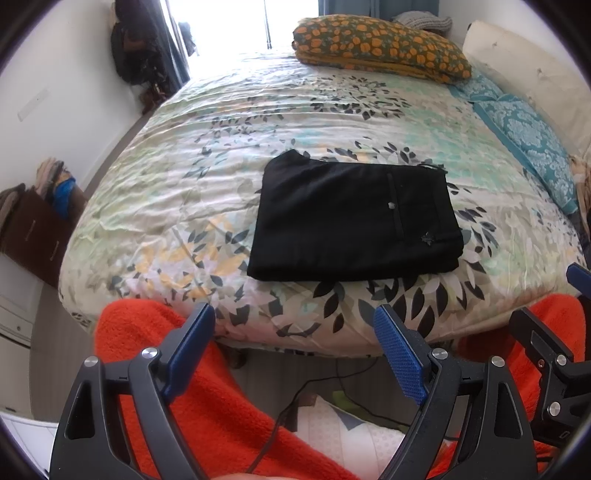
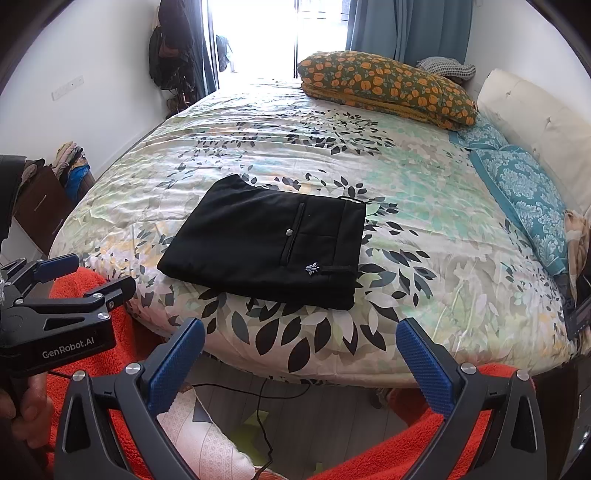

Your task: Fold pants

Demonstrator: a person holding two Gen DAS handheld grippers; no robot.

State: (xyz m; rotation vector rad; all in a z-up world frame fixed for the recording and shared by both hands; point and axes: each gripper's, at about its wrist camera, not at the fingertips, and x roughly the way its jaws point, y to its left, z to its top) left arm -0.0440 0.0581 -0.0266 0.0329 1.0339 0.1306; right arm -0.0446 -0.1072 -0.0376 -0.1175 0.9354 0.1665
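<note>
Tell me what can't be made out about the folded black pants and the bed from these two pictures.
- Folded black fabric pants: inner layers and underside hidden by the top layer, both views.
- Small silver emblem on them: too small to identify, right wrist view.
- Window area: washed out by glare, left wrist view.
- Leaf-print bedsheet's right end: cut off by the lens edge, right wrist view.

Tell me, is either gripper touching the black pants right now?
No, the left gripper and right gripper both stand open off the bed's near edge, apart from the folded black pants.
</note>
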